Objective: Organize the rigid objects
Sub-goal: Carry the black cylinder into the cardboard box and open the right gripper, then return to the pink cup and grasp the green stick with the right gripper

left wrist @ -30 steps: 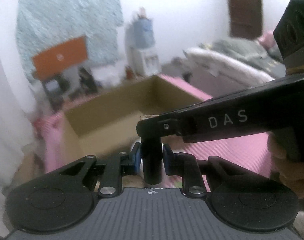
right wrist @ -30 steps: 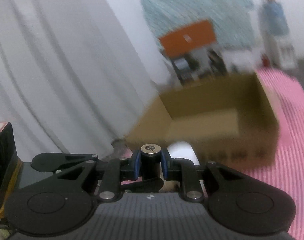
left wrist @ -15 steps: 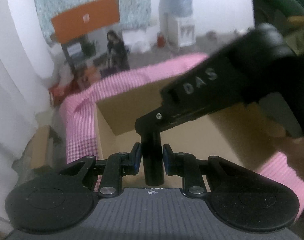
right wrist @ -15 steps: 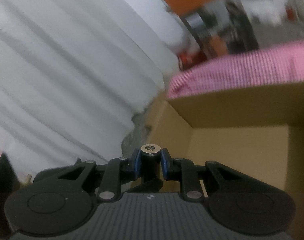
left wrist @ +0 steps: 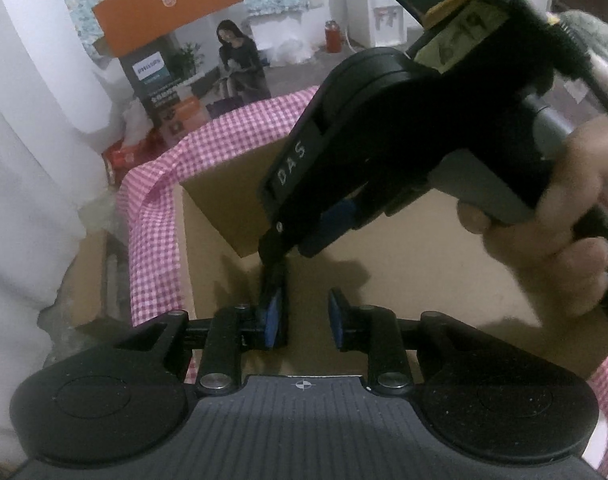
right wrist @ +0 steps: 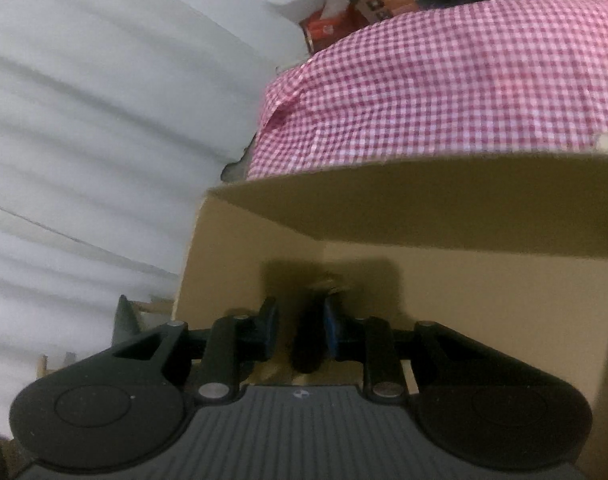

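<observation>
A slim black cylinder point(left wrist: 275, 276) hangs over the floor of an open cardboard box point(left wrist: 423, 260). My left gripper point(left wrist: 304, 316) has its jaws opening: the cylinder leans by the left blue pad and a wide gap separates it from the other pad. A hand point(left wrist: 563, 240) holds my right gripper point(left wrist: 300, 240), which reaches down into the box from the upper right. In the right wrist view the cylinder point(right wrist: 308, 340) stands beside the right pad of my right gripper point(right wrist: 300, 328), whose jaws are also opening, above the box point(right wrist: 463, 300).
A pink gingham cloth point(left wrist: 156, 216) covers the surface around the box and shows again behind it point(right wrist: 443, 80). White curtains point(left wrist: 32, 160) hang at the left. An orange and dark product carton point(left wrist: 172, 40) and a red can point(left wrist: 333, 36) stand on the floor beyond.
Both grippers came down over the box and tilted into it. Their pads, clamped on the black cylinder before, have parted from it.
</observation>
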A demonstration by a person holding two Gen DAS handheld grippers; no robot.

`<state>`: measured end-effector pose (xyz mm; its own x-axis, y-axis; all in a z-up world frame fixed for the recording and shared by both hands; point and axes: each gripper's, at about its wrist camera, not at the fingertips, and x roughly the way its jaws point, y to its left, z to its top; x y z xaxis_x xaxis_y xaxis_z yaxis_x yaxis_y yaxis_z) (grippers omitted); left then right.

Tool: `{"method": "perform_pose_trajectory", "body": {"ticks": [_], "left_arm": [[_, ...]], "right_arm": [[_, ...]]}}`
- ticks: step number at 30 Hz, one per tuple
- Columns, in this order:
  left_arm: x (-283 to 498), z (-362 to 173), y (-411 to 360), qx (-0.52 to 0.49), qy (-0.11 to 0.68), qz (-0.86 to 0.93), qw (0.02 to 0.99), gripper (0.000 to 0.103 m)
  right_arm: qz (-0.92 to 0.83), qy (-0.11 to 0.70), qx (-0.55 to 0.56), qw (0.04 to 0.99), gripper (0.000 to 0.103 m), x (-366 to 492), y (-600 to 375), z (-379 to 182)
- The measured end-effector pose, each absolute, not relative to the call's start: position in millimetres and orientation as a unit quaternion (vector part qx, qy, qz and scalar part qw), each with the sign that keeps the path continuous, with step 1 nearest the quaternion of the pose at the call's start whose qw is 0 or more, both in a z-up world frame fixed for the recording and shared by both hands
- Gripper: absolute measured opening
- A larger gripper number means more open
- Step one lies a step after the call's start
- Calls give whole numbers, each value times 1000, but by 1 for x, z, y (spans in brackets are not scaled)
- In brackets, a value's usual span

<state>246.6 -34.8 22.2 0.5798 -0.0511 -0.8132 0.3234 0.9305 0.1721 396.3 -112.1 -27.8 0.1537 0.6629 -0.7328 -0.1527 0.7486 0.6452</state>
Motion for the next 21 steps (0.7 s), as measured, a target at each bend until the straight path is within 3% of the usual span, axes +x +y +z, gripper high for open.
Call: {"method": "perform_pose_trajectory", "body": {"ticks": [3,13,17,21], "left_arm": [[233,35,-33,145,428,-107,885,29],[146,92,-22,111,345,-132,923,35],[106,91,-21,103,344,-162,919,39],[75,67,-27,93,370,-207,901,40]], "right_arm": [[278,571,233,737,37,398,-120,-19],[294,451,265,800,37,289,-201,77],[302,409,270,818,38,213,-234,106],[295,412,276,817,38,145,-248,97]]}}
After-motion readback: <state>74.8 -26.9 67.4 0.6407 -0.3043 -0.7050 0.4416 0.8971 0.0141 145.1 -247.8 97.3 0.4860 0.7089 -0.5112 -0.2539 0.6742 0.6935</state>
